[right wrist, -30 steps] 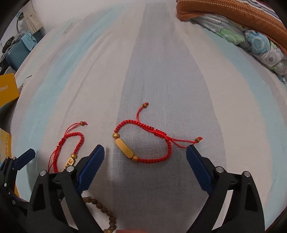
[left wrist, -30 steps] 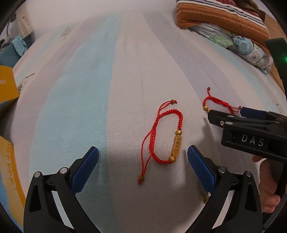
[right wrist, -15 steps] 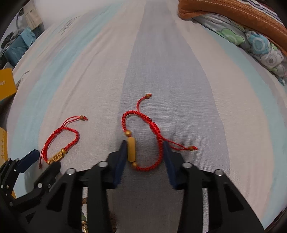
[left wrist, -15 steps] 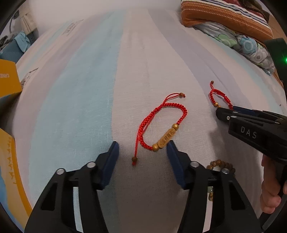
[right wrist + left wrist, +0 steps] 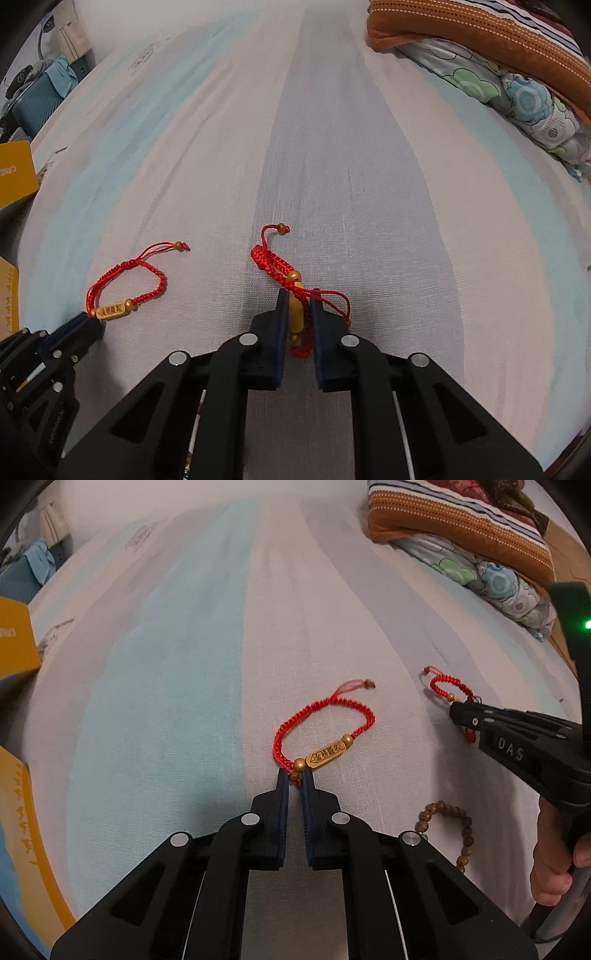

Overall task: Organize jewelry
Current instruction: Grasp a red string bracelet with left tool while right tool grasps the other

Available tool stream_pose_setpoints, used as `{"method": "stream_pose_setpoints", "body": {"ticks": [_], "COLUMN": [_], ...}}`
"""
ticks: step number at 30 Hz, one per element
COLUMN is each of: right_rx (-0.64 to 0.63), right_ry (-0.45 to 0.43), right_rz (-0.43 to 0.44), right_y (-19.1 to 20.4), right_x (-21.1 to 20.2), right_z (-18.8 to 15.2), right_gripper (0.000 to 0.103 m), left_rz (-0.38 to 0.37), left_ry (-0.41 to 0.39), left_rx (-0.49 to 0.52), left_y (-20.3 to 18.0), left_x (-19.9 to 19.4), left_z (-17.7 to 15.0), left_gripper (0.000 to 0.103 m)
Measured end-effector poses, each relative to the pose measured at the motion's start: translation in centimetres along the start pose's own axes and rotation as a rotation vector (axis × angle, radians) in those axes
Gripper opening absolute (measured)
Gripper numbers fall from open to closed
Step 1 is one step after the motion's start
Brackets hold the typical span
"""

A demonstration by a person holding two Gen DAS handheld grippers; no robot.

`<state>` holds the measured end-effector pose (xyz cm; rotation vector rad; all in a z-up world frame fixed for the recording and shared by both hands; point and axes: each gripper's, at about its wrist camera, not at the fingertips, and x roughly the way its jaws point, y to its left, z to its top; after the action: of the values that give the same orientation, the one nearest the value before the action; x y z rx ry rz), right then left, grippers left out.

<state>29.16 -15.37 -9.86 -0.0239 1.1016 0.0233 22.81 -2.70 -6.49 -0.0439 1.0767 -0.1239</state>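
My left gripper [image 5: 294,775] has just squeezed shut on the cord end of the left red bracelet [image 5: 325,734]; its gold bar slants up-right just past the tips. My right gripper [image 5: 297,306] has just been closing and pinches the right red bracelet [image 5: 284,273]'s gold bar [image 5: 295,314], which points straight ahead between the pads.

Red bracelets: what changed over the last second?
Both grippers' jaws have just been closing. The left gripper now pinches its red bracelet by the cord end; the right gripper clamps its bracelet, bunching it. The wooden bead bracelet and striped sheet stayed put.
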Motion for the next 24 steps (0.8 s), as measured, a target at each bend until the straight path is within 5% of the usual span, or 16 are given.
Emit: {"method": "stream_pose_setpoints", "body": {"ticks": [9,13,15,22,24], "right_rx": [0.001,0.001,0.000,-0.009,-0.008], "right_ry": [-0.008,-0.006,-0.002,0.004,0.004], "right_rz": [0.017,0.017,0.016,0.018,0.020], "right_y": [-0.3,-0.4,-0.4,-0.1,-0.2], "right_x": [-0.4,-0.4,-0.3,-0.1,-0.1], "right_z": [0.2,0.2,0.2,0.3,0.3], "right_gripper": [0.011,0.011,0.011,0.011,0.011], "left_rz": [-0.014,0.000,0.020,0.026,0.020], "left_ry": [-0.029,-0.040,-0.040,-0.009,-0.001], "left_rx": [-0.019,-0.016,-0.019,-0.037,-0.038], "left_y": [0.5,0.2,0.2,0.7,0.7], "left_x": [-0.7,-0.2,0.3,1.7,1.8], "left_z": [0.6,1.0,1.2,1.4,1.4], "left_gripper": [0.009,0.030,0.033,0.032,0.021]}}
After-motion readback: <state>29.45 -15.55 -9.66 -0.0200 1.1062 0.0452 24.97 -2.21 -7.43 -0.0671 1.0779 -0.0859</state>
